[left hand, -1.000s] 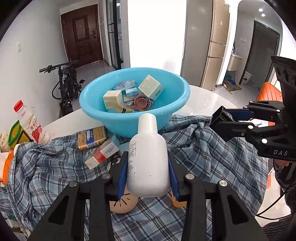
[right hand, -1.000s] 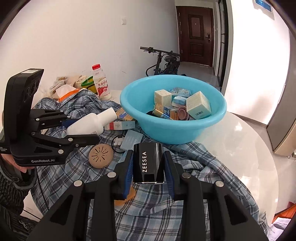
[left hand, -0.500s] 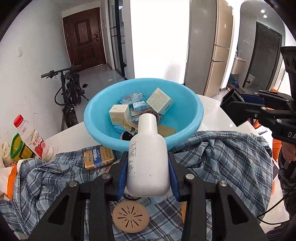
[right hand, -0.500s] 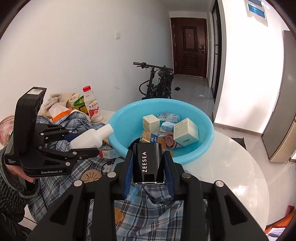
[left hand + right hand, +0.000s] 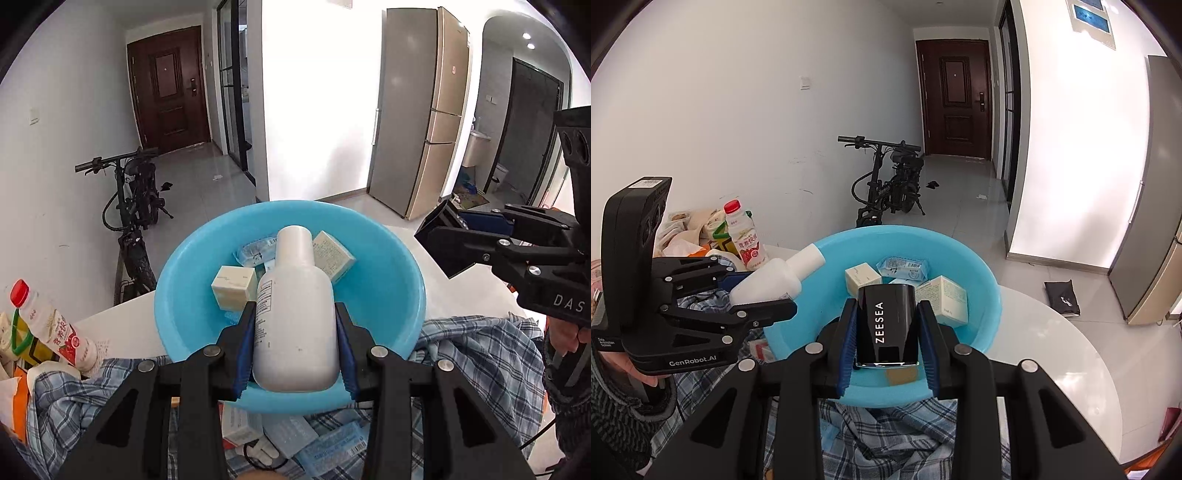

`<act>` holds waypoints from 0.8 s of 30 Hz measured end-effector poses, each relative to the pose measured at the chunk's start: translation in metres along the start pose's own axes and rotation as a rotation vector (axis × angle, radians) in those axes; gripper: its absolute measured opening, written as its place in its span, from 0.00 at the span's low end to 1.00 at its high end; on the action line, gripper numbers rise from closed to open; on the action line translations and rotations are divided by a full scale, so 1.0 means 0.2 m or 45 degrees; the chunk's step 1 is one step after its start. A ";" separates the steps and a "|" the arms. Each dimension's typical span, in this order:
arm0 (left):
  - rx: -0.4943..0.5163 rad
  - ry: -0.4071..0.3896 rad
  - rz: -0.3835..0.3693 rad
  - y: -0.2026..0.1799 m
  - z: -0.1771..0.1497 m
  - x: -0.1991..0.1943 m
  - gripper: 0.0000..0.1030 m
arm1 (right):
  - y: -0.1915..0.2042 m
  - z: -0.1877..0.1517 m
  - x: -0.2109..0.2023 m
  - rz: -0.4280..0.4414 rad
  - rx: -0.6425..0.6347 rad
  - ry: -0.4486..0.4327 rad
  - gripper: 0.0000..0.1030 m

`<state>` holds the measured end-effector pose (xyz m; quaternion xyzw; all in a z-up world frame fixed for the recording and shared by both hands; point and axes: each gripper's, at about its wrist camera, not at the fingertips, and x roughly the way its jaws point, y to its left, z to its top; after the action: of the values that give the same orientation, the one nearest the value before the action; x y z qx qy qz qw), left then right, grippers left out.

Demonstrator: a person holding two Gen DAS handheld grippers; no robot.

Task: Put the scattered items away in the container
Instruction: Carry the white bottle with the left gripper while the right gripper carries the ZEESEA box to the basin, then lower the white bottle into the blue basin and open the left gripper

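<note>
Hallway, round white table [image 5: 1052, 354], plaid cloth [image 5: 476, 354] | basin [image 5: 391, 291] at 12 o'clock, boxes inside | my left gripper [image 5: 295, 325] pinches bottle [image 5: 295, 314] over it; right gripper [image 5: 886, 332] pinches black case [image 5: 886, 328] over the near rim | risk I see: dropping both together, they collide or bounce out

Home interior: entrance door [image 5: 955, 98], parked bicycle [image 5: 886, 184], fridge [image 5: 419, 122], round dining table [image 5: 1052, 354].

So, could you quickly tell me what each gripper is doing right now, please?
Left gripper: closed on the white bottle.
Right gripper: closed on the black ZEESEA box.
</note>
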<state>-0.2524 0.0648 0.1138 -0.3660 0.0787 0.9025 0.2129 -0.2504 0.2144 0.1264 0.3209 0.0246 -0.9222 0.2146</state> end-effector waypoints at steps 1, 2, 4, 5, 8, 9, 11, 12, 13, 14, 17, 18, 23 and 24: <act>-0.004 -0.001 -0.003 0.01 0.02 0.02 0.40 | -0.01 0.01 0.02 0.001 0.006 -0.003 0.29; -0.010 -0.003 -0.005 0.02 0.04 0.05 0.40 | -0.02 0.03 0.04 0.004 0.014 -0.006 0.29; -0.016 -0.002 -0.003 0.03 0.07 0.09 0.40 | -0.04 0.05 0.08 0.000 0.025 -0.013 0.29; -0.015 0.003 -0.001 0.04 0.08 0.11 0.40 | -0.04 0.06 0.10 -0.013 0.022 -0.017 0.29; -0.013 0.023 0.011 0.06 0.12 0.19 0.40 | -0.06 0.08 0.16 -0.058 0.007 -0.017 0.29; -0.011 0.032 0.016 0.07 0.13 0.22 0.40 | -0.07 0.09 0.19 -0.059 0.010 -0.007 0.29; -0.009 0.049 0.027 0.09 0.15 0.28 0.40 | -0.09 0.10 0.24 -0.057 0.019 0.019 0.29; -0.009 0.057 0.031 0.10 0.16 0.30 0.40 | -0.11 0.11 0.27 -0.055 0.024 0.032 0.29; -0.009 0.070 0.037 0.12 0.17 0.34 0.40 | -0.12 0.12 0.30 -0.051 0.030 0.044 0.29; -0.010 0.086 0.043 0.13 0.18 0.37 0.40 | -0.13 0.14 0.33 -0.045 0.035 0.057 0.29; -0.028 0.129 0.034 0.17 0.19 0.47 0.40 | -0.17 0.16 0.41 -0.025 0.056 0.107 0.29; -0.036 0.146 0.025 0.18 0.20 0.50 0.40 | -0.18 0.16 0.44 -0.017 0.060 0.127 0.29; -0.061 0.200 0.009 0.21 0.22 0.63 0.40 | -0.23 0.13 0.57 0.013 0.102 0.219 0.29; -0.065 0.206 0.005 0.22 0.23 0.65 0.40 | -0.24 0.13 0.58 0.015 0.111 0.233 0.29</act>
<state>-0.3841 0.0820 0.0552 -0.4428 0.0733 0.8722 0.1947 -0.3668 0.2087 0.0719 0.4128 0.0019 -0.8880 0.2026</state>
